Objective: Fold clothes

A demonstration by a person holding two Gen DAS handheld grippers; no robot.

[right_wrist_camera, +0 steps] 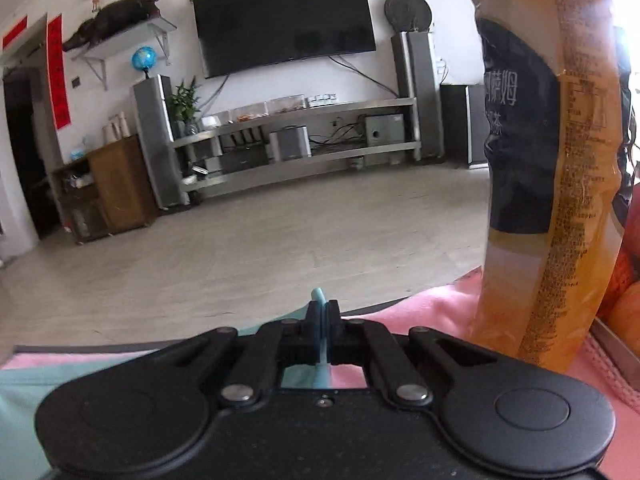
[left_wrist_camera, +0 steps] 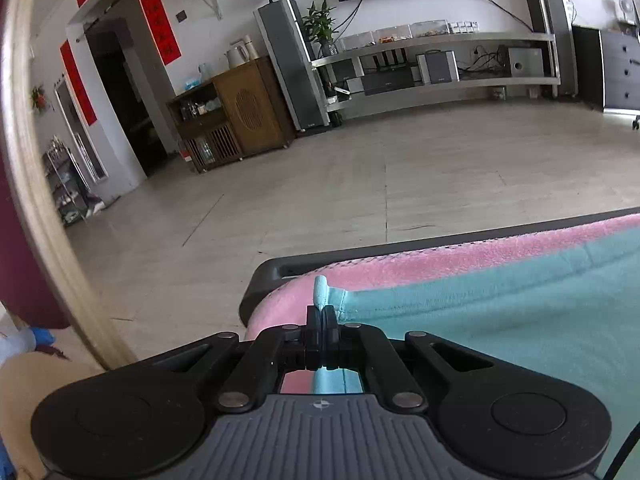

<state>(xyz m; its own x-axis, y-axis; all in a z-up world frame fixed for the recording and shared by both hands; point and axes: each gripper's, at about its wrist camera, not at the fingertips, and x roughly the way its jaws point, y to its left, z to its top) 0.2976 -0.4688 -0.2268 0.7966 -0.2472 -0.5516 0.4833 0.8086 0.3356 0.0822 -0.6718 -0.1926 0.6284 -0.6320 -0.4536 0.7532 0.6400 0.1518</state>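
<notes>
Your left claw (left_wrist_camera: pixel 322 312) is clamped tight on a corner of the teal garment (left_wrist_camera: pixel 500 320), a nub of cloth poking above its tips. Your right claw (right_wrist_camera: pixel 322 312) pinches another teal edge (right_wrist_camera: pixel 320 300) the same way. The garment lies on a pink blanket (left_wrist_camera: pixel 420 268) covering the surface, with an orange bottle (right_wrist_camera: pixel 552 160) just beside your right claw.

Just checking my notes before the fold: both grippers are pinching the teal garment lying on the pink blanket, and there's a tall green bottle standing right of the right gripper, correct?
One thing is off: the bottle is amber-orange with a dark label, not green, as the right wrist view shows. The rest holds: the left gripper and right gripper each pinch the teal garment on the pink blanket.
</notes>
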